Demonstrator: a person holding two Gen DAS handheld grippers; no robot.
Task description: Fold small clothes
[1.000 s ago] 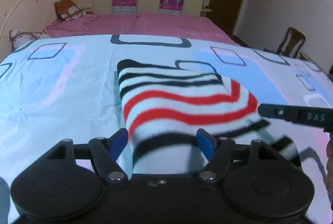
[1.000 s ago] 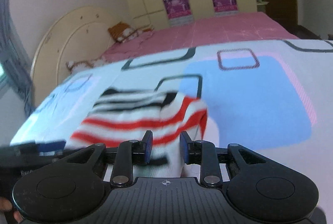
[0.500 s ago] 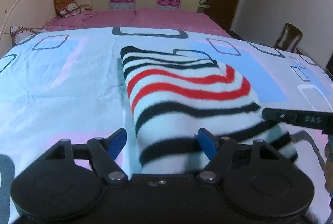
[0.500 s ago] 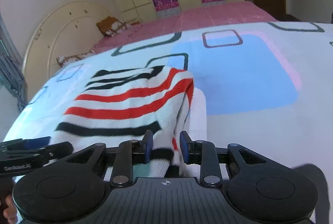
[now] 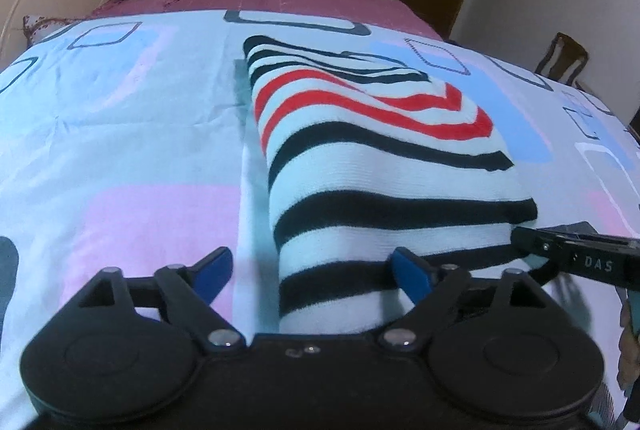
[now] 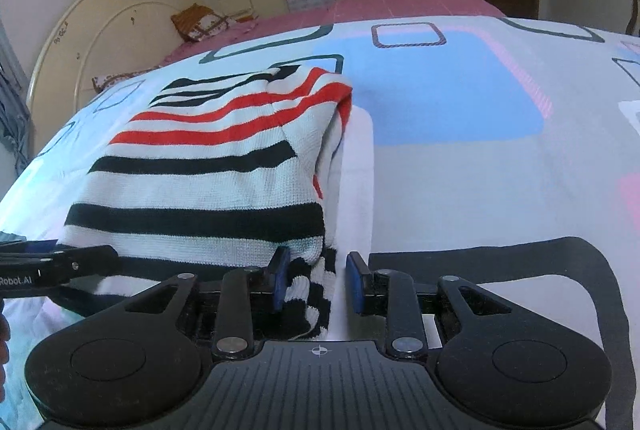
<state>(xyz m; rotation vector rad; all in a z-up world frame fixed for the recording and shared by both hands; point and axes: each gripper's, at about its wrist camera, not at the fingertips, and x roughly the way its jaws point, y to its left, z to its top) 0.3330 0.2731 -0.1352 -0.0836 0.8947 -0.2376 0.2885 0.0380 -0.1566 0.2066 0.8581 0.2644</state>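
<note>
The folded white knit garment with black and red stripes (image 5: 372,150) lies on my bed, on the pale quilt printed with blue and pink blocks and dark rounded squares (image 5: 120,150), near the quilt's near edge. My left tool (image 5: 312,270) straddles the garment's near left corner, its blue pads spreading wider, and neither pad presses the cloth. My right tool (image 6: 318,282) sits at the near right corner, narrowly parted; the striped hem lies against its left pad, but I cannot tell whether it pinches. Beyond lie the pink bedspread (image 6: 380,4) and the cream headboard (image 6: 100,30).
</note>
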